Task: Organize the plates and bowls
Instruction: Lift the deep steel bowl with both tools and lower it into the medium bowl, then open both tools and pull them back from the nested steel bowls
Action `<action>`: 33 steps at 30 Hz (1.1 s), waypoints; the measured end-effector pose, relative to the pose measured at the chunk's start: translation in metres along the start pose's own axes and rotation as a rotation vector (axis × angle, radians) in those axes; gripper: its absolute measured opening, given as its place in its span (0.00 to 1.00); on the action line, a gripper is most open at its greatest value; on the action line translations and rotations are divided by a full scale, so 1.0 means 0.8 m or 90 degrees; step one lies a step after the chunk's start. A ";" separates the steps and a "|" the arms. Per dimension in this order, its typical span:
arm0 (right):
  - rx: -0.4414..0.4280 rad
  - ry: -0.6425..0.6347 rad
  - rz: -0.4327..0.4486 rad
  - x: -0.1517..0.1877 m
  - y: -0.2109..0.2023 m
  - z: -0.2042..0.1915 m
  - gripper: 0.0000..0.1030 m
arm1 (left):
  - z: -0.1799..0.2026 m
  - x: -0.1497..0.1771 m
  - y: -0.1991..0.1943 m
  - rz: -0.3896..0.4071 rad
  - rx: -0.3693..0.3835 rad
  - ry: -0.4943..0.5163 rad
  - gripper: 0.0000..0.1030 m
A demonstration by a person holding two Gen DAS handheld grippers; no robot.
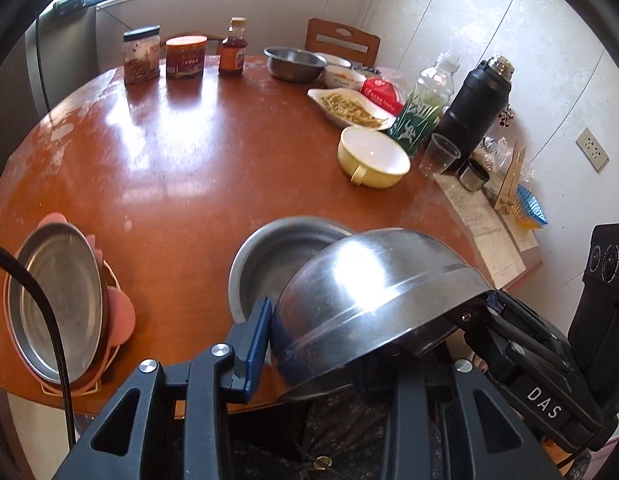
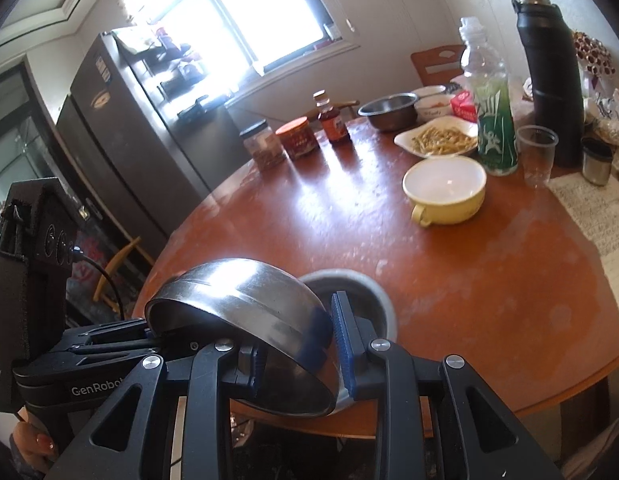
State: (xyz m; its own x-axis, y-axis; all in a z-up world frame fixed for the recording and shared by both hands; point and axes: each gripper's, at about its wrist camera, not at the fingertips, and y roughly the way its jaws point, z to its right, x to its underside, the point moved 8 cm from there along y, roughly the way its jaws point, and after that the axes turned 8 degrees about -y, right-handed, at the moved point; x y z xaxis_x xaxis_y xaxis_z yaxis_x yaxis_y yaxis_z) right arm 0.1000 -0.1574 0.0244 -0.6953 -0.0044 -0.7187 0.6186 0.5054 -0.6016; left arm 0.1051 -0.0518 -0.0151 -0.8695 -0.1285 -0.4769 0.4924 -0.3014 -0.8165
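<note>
We hold an upturned steel bowl (image 1: 373,304) tilted over a second steel bowl (image 1: 277,264) at the worktop (image 1: 189,152) edge, left tool (image 1: 317,344) and right tool (image 2: 297,352) each clamped on its rim; the slick metal could slip and fall.
</note>
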 end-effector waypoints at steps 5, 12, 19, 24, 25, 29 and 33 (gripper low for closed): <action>0.008 0.004 -0.018 0.007 0.015 0.005 0.30 | -0.007 0.001 0.022 -0.017 -0.004 -0.009 0.34; 0.022 0.009 -0.038 0.010 0.040 0.021 0.30 | -0.013 -0.005 0.055 -0.031 -0.014 -0.012 0.34; 0.031 0.018 -0.062 0.019 0.062 0.036 0.30 | -0.015 -0.010 0.076 -0.032 -0.025 -0.007 0.34; 0.044 0.014 -0.072 0.023 0.070 0.041 0.30 | -0.016 -0.012 0.084 -0.029 -0.033 0.000 0.34; 0.045 0.014 -0.073 0.024 0.071 0.041 0.30 | -0.016 -0.013 0.084 -0.028 -0.033 0.000 0.34; 0.052 0.004 -0.075 0.024 0.074 0.040 0.31 | -0.017 -0.015 0.087 -0.023 -0.037 0.004 0.34; 0.055 -0.001 -0.074 0.024 0.075 0.039 0.31 | -0.018 -0.016 0.088 -0.019 -0.043 0.009 0.34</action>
State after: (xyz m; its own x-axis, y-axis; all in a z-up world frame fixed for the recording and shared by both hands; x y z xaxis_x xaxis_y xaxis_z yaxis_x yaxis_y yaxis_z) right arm 0.1355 -0.1537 -0.0362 -0.7637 -0.0608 -0.6427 0.5629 0.4246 -0.7091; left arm 0.1516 -0.0583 -0.0713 -0.8831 -0.1068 -0.4568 0.4688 -0.2399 -0.8501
